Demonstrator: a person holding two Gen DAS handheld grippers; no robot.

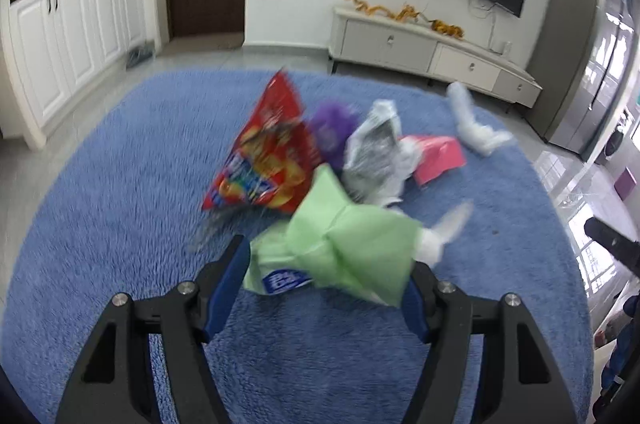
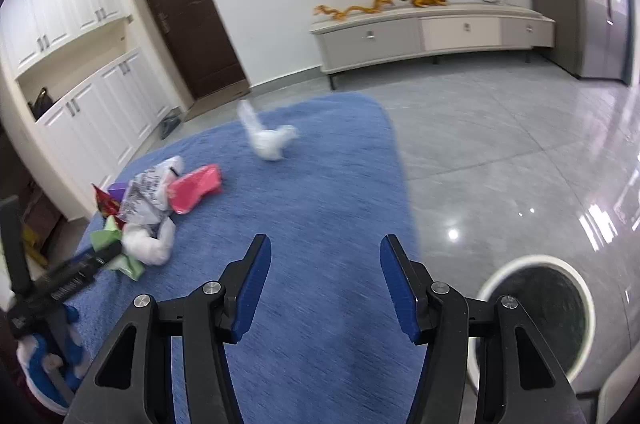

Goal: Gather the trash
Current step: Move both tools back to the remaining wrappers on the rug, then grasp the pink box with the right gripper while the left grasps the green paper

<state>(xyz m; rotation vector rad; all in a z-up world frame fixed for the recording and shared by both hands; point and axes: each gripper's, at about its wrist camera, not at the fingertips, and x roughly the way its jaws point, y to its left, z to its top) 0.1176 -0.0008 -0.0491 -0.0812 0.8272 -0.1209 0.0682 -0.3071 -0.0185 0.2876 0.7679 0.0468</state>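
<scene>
**Left claw on the green wrapper, bin waiting at the right**

A blue rug point(image 1: 100, 224) covers most of the floor, and the trash lies heaped near its middle. Off the rug's edge, on the grey tiles, stands a white round bin point(image 2: 486, 288) with a dark inside, close beside the right gripper point(image 2: 324, 284). That gripper's jaws are spread with nothing between them, only rug below.

The heap, biggest first: a red snack bag point(image 1: 264, 152), a grey and white printed wrapper point(image 1: 372, 148), a pink paper piece point(image 1: 440, 160), and a purple ball-like thing point(image 1: 332, 128) half hidden behind the bag. A crumpled white tissue point(image 2: 268, 140) lies well apart from the heap, farther up the rug.

The left gripper point(image 1: 324, 272) has a pale green wrapper point(image 1: 352, 244) between its fingers, and the pads look to be pinching it at both sides, though blur makes the contact hard to confirm. A small white scrap point(image 1: 444, 232) sits just beside it.

The step in hand looks like picking up the green wrapper. Next it would need carrying across to the bin and releasing over the opening, while the free right claw could reach for the lone tissue.
</scene>
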